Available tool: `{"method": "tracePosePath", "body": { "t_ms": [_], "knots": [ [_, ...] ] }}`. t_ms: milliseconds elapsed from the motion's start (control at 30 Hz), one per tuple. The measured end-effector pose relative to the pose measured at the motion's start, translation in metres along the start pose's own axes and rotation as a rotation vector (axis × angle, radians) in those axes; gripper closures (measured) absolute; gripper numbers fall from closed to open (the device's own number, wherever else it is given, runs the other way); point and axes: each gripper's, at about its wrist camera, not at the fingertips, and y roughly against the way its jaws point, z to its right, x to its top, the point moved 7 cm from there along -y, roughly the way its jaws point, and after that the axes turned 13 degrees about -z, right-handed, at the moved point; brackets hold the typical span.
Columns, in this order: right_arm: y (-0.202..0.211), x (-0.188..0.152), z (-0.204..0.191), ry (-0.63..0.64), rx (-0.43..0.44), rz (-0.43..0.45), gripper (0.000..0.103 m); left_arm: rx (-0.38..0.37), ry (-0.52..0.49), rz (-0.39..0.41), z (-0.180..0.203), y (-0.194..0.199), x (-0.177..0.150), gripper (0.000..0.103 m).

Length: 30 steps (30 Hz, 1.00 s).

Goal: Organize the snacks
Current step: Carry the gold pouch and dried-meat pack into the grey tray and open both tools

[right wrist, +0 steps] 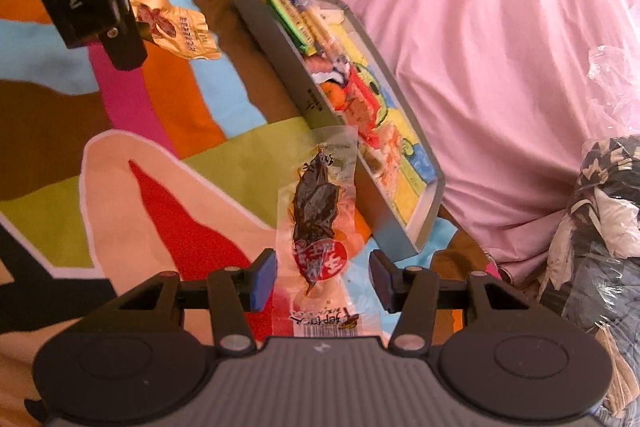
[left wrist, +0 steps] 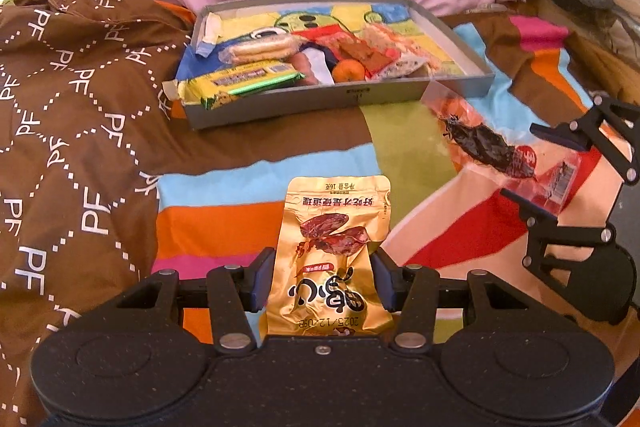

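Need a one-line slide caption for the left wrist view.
Left gripper straddles a gold snack pouch before the snack tray.

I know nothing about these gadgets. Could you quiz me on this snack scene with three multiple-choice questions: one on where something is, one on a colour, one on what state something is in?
1. Where is the small orange fruit?
A. inside the grey tray
B. on the bedspread beside the gold packet
C. on the pink cloth

2. What colour is the packet between the left tool's fingers?
A. green
B. gold
C. blue

3. How does the right tool stand?
A. clamped shut on the tray's rim
B. open, its fingers either side of the clear packet
C. shut on nothing

Answers:
1 A: the orange fruit lies among the snacks within the grey tray.
2 B: the gold packet sits in the left tool.
3 B: the right tool shows gaps between its pads and the clear packet.
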Motion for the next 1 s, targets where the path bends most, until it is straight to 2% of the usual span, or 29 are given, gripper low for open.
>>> {"method": "tracePosePath", "body": {
  "t_ms": [200,333,500,667,900,1000],
  "knots": [
    [0.001,0.005,0.013,-0.035,-0.029,0.035,0.048,-0.015,0.045,0.055,-0.001,0.003,0.013,0.051],
    [-0.003,0.008,0.026,-0.097,-0.039,0.04,0.048,-0.035,0.062,0.084,0.001,0.005,0.035,0.051],
    [-0.013,0.02,0.051,-0.143,-0.084,0.059,0.048,-0.046,0.077,0.134,0.002,0.003,0.077,0.05],
    [-0.038,0.037,0.082,-0.18,-0.121,0.069,0.048,-0.018,0.075,0.185,0.003,-0.006,0.124,0.05],
    [-0.082,0.057,0.118,-0.284,-0.113,0.048,0.048,-0.001,0.116,0.226,-0.001,-0.038,0.189,0.05],
    [-0.103,0.063,0.126,-0.305,-0.111,0.01,0.048,0.009,0.124,0.233,0.002,-0.056,0.205,0.05]
  ]
}}
